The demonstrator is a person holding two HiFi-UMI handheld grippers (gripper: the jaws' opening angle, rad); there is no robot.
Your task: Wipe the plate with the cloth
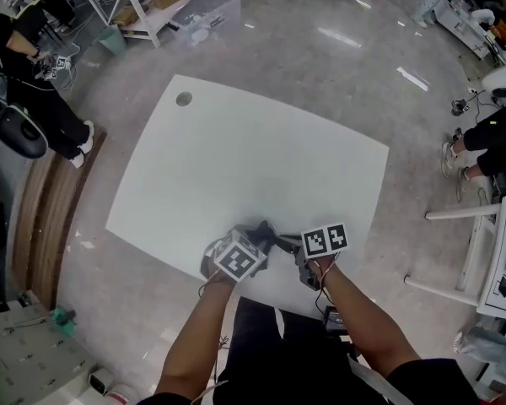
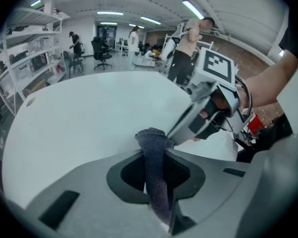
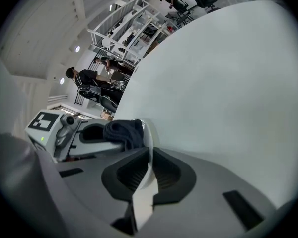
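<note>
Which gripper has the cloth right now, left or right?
The left gripper: its jaws are shut on the dark cloth. The right gripper clamps the white plate by its rim.

bright, even ceiling strip light | floor glare | soft shadows | fisheye edges, dark vignette corners

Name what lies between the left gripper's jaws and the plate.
The cloth: pinched by the left gripper, its bunched end rests against the plate that the right gripper holds, per the right gripper view.
</note>
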